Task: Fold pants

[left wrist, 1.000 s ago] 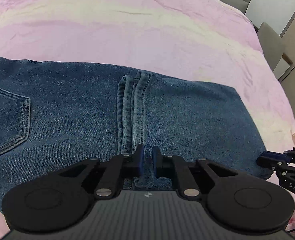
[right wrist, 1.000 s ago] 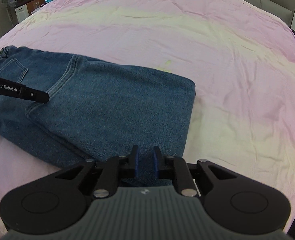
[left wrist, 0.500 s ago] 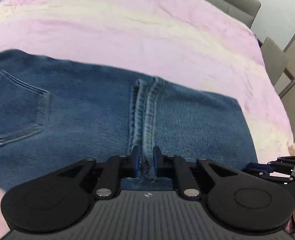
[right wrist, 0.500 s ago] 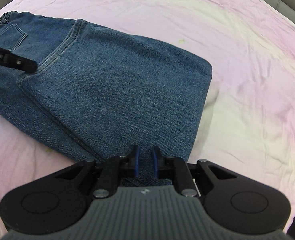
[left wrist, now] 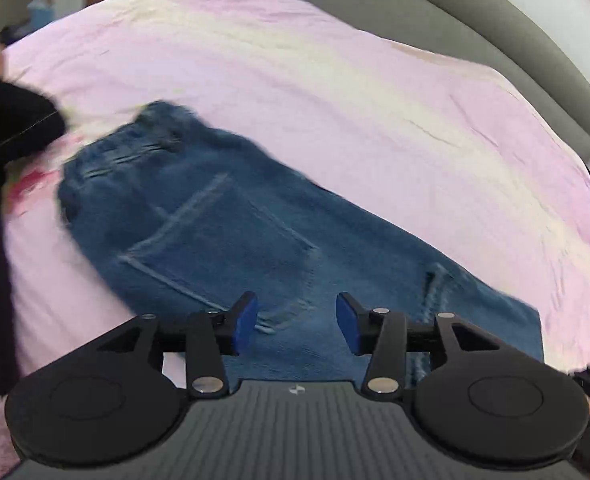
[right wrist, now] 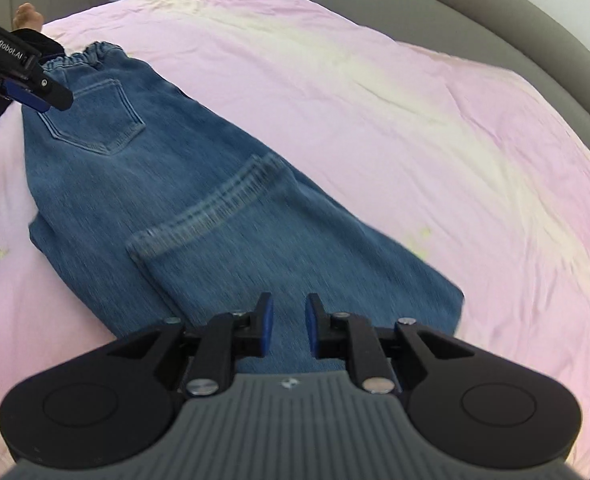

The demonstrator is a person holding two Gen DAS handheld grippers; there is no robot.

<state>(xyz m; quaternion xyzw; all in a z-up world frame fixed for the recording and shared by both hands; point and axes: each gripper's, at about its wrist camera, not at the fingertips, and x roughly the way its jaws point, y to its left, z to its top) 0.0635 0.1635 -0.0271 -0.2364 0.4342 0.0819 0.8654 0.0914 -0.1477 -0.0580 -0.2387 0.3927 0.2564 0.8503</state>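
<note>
Bare sheet [right wrist: 435, 128] flanks jeans [right wrist: 167, 200]; headboard [right wrist: 515, 32] bounds.

The jeans [left wrist: 223, 232] smear with motion blur, their near edge probably hidden behind the left gripper [left wrist: 297, 322].

The left gripper [left wrist: 297, 322] tilts downward, its jaws opening with nothing pinched between them; the right gripper [right wrist: 286, 330] (also angled down) shows a narrow gap, gripping nothing.
</note>
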